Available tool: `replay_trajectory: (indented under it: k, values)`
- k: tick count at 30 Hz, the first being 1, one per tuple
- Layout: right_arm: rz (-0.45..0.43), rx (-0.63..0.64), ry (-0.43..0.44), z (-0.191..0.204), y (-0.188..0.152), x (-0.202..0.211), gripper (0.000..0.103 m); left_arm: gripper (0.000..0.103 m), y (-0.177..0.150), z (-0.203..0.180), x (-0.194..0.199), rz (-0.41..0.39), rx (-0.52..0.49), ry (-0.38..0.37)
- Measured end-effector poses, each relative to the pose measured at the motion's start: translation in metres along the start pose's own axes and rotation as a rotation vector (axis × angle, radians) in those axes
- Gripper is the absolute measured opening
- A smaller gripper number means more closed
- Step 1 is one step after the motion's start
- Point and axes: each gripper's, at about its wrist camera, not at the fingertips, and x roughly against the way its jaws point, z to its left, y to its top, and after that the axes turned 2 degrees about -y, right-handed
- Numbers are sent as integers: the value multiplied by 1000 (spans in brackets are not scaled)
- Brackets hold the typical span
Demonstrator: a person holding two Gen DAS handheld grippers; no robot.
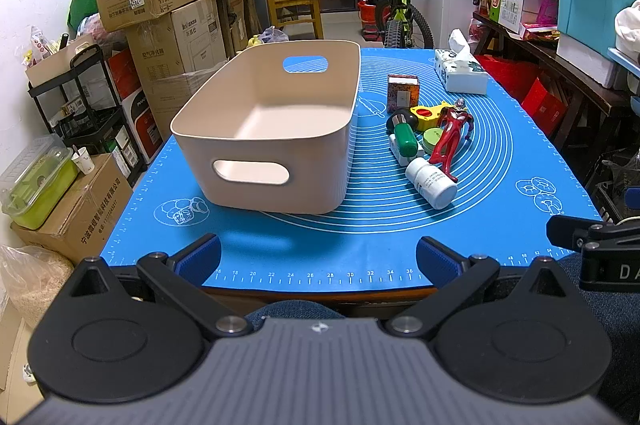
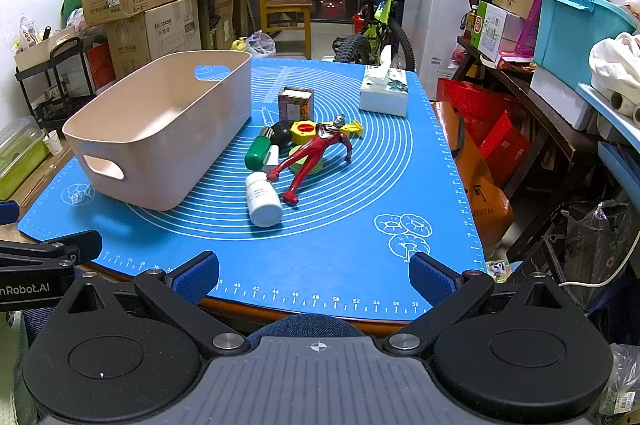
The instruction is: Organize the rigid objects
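An empty beige bin [image 1: 276, 129] [image 2: 160, 129] with handle cut-outs stands on the blue mat [image 1: 360, 245] [image 2: 340, 257]. To its right lies a cluster: a white pill bottle [image 1: 432, 181] [image 2: 262, 201], a red figure [image 1: 452, 133] [image 2: 316, 153], a green bottle [image 1: 404, 137] [image 2: 258, 149], a yellow tape dispenser [image 1: 428, 115] [image 2: 308, 131], a green round tin [image 1: 432, 139] and a small patterned box [image 1: 403, 93] [image 2: 296, 103]. My left gripper [image 1: 318, 257] is open and empty at the mat's near edge, before the bin. My right gripper [image 2: 314, 271] is open and empty at the near edge, before the cluster.
A tissue box [image 1: 460, 71] [image 2: 384, 91] sits at the mat's far right. Cardboard boxes [image 1: 160, 5] and a black rack [image 1: 80, 113] stand left of the table. A bicycle [image 2: 376, 25] and chair [image 2: 284, 9] are behind; a cluttered shelf [image 2: 560, 73] is on the right.
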Motion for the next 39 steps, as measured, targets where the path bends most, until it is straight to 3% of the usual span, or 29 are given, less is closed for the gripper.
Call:
replay_trajectory:
  k: [27,33,39]
  values:
    - [6,-13,-1,-7,-2,3,101,103,5,3,6,-4,2,6]
    - [14,-12,30,-8,11,8,101,103,25,23,15,25,66,-1]
    - [-29,-3,57,-6,38,16,101,103,61,42,19,-9,65,48]
